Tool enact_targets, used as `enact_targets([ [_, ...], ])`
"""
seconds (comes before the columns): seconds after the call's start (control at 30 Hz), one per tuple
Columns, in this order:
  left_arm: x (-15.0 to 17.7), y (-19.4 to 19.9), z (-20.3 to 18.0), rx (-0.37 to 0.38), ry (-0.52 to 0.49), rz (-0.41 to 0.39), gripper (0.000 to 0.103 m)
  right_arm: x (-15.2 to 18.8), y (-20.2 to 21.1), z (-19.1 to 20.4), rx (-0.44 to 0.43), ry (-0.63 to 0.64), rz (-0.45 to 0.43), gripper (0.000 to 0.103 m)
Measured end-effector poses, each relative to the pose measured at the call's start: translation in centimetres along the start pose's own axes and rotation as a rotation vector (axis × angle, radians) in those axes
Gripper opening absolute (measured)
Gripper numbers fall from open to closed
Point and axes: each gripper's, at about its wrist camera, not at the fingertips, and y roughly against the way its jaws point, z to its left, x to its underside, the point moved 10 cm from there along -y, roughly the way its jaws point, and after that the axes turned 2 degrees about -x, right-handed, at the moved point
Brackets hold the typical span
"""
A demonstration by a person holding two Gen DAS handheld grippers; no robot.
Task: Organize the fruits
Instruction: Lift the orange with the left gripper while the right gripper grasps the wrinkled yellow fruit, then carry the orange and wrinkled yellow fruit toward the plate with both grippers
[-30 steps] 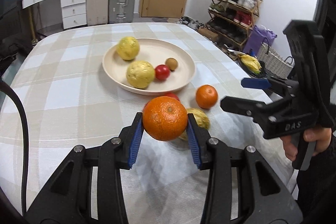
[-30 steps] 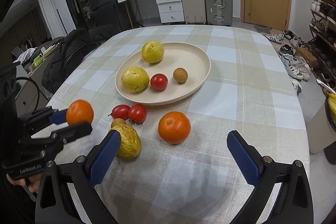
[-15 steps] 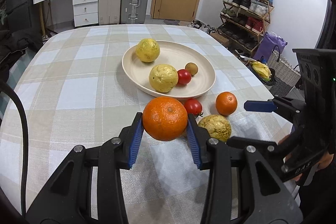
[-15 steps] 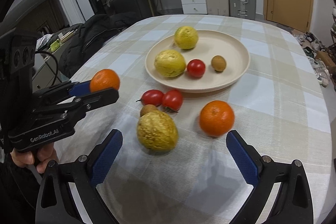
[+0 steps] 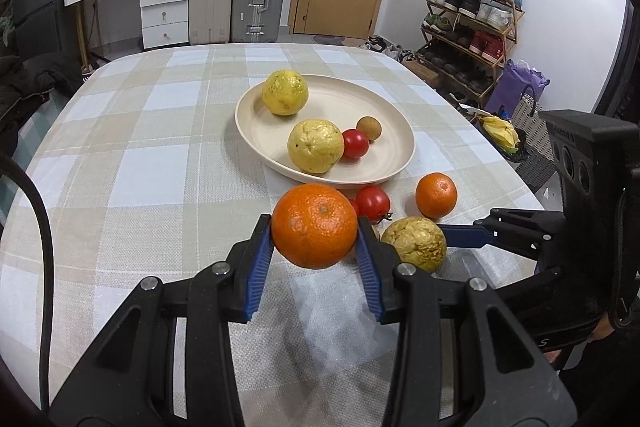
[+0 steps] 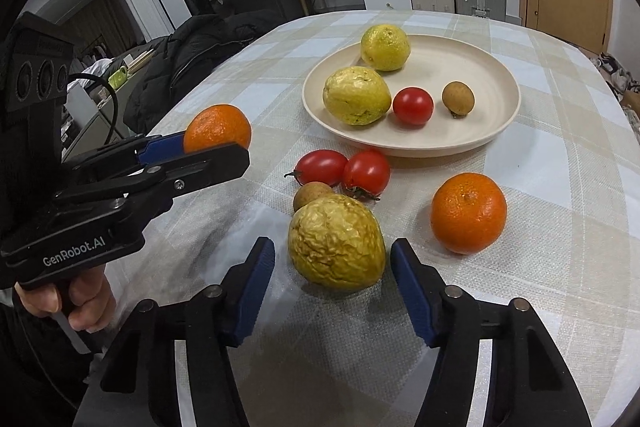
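My left gripper [image 5: 315, 255] is shut on an orange [image 5: 314, 225] and holds it above the table, short of the cream plate [image 5: 394, 169]. The held orange also shows in the right wrist view [image 6: 217, 127]. My right gripper [image 6: 333, 285] is open, its blue pads either side of a wrinkled yellow-brown fruit [image 6: 337, 241] on the cloth, not touching it. The plate [image 6: 492, 131] holds two yellow fruits, a red tomato [image 6: 413, 105] and a small brown fruit [image 6: 457, 98]. Two tomatoes [image 6: 344, 169], a small brown fruit [image 6: 310, 195] and a second orange [image 6: 468, 213] lie on the cloth.
The table has a checked beige cloth [image 5: 132, 163]. A dark jacket [image 6: 192, 63] lies off the table's left side. A shoe rack [image 5: 472, 27] and basket [image 5: 532, 131] stand to the right, suitcases and drawers behind.
My right gripper moved in toward the wrinkled yellow-brown fruit and narrowed around it. My left gripper, still holding the orange, swung so the plate sits more ahead of it.
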Motion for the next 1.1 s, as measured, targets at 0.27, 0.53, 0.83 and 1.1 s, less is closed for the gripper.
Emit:
enact_targets([
  [0.27, 0.2, -0.4, 0.0, -0.004, -0.001, 0.007, 0.037, -0.2, -0.2, 0.0, 0.007, -0.003, -0.003, 0.05],
  [0.53, 0.2, -0.4, 0.1, -0.006, -0.001, 0.004, 0.037, -0.6, 0.5, 0.2, 0.018, 0.026, -0.018, 0.048],
  [0.83, 0.1, -0.4, 0.5, -0.016, 0.0, -0.009, 0.037, -1.5, 2.6, -0.5, 0.018, -0.001, -0.088, 0.048],
  [1.1, -0.1, -0.3, 0.8, -0.03, -0.001, -0.018, 0.037, -2.4, 3.7, -1.7, 0.026, -0.05, -0.149, 0.048],
])
